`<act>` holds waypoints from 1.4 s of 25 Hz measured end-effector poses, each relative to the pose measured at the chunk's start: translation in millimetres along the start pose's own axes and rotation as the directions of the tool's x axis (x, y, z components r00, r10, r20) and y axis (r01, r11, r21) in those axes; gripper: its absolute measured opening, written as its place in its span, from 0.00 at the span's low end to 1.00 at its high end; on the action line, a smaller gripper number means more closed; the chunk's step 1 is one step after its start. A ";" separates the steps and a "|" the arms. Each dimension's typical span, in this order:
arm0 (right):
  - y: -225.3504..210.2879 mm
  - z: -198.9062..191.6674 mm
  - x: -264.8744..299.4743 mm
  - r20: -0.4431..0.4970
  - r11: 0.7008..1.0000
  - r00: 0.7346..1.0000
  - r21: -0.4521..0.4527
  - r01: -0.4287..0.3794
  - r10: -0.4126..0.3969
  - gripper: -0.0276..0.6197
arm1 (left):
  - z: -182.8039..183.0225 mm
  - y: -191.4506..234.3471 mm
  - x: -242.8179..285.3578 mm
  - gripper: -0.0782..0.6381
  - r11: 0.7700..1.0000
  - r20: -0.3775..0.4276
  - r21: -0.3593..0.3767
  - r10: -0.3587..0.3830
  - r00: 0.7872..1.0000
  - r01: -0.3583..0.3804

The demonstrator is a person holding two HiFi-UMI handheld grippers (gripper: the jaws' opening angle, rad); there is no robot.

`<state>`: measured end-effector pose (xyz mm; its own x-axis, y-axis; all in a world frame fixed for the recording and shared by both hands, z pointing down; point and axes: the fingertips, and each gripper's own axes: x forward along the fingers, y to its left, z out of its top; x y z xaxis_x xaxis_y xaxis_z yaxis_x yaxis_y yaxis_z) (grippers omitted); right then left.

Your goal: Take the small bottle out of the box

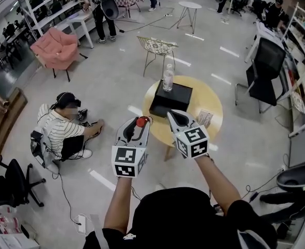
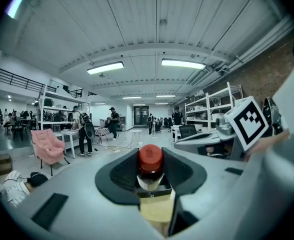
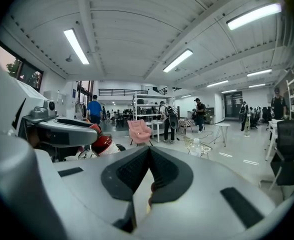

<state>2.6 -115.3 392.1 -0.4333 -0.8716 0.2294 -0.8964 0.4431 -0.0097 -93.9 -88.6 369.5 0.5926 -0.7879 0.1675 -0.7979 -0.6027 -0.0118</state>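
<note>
My left gripper [image 1: 138, 122] is shut on the small bottle [image 1: 142, 122], a little bottle with a red cap, and holds it in the air in front of the table. In the left gripper view the small bottle [image 2: 151, 155] stands upright between the dark pads [image 2: 123, 173] of the left gripper [image 2: 151, 170]. The black box [image 1: 170, 98] lies on the round wooden table [image 1: 207, 100], beyond both grippers. My right gripper [image 1: 171, 114] hovers beside the left one, shut with nothing in it. In its own view the right gripper [image 3: 148, 151] has its tips touching, and the bottle [image 3: 102, 144] shows at the left.
A clear water bottle [image 1: 168, 78] stands at the box's far edge. A printed card [image 1: 204, 119] lies on the table's right side. A person [image 1: 59, 126] sits on the floor at the left. A wire chair [image 1: 156, 46] and a black office chair [image 1: 266, 69] stand nearby.
</note>
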 end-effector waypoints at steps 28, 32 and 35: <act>-12.6 -11.3 -125.5 0.018 1.000 1.000 0.003 -0.023 0.023 0.05 | 7.9 -113.8 -53.5 0.31 0.998 0.008 -0.042 0.052 0.999 -0.052; -9.4 -17.5 -144.5 0.016 0.999 0.999 0.010 -0.031 0.031 0.05 | 4.2 -131.4 -62.7 0.31 0.998 0.004 -0.043 0.056 0.998 -0.056; -9.6 -22.9 -158.8 0.015 0.999 0.999 0.014 -0.040 0.040 0.05 | 3.2 -145.5 -68.3 0.31 0.997 0.008 -0.043 0.064 0.998 -0.063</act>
<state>82.2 23.7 378.1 -0.4700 -0.8562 0.2143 -0.8795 0.4747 -0.0325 -18.0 52.5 356.6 0.5415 -0.8257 0.1581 -0.8377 -0.5457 0.0195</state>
